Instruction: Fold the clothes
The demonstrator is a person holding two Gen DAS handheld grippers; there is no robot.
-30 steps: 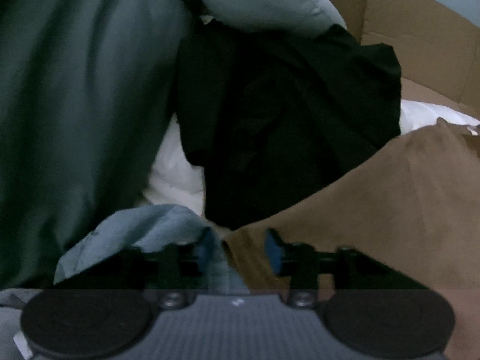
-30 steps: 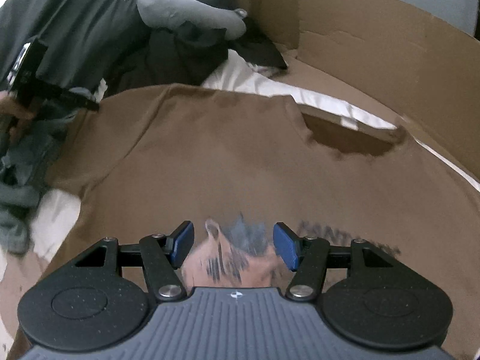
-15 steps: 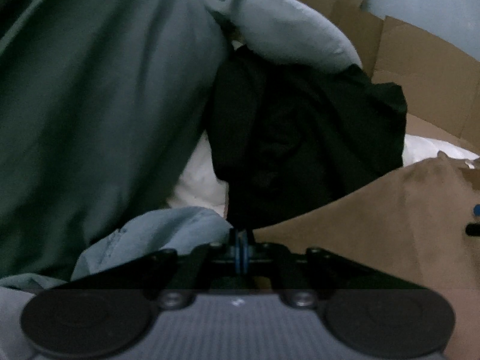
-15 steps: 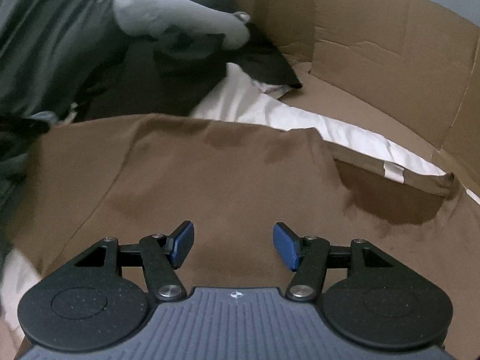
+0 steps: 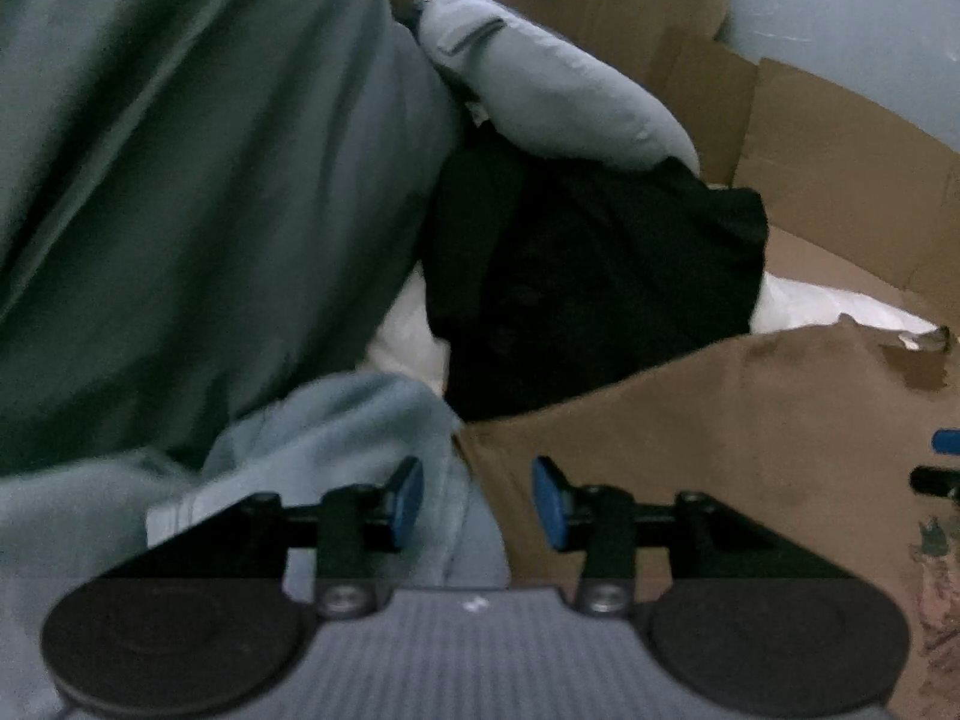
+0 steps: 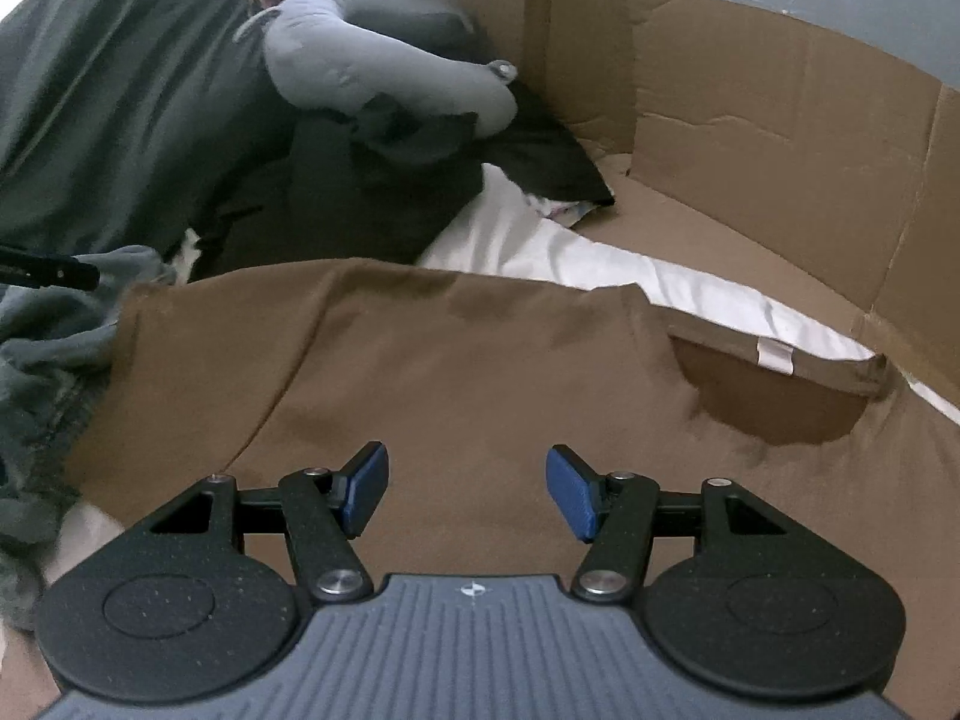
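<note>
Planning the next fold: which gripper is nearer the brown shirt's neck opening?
Right. The right gripper hovers over the brown shirt near its neck opening; the left gripper is at the far corner.

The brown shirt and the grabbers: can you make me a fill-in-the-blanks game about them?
1. The shirt lying flat is ____ in colour.
2. The right gripper has its jaws ____.
3. The walls behind the clothes are made of ____.
4. The small label sits inside the shirt's ____.

Missing words: brown; open; cardboard; collar
</note>
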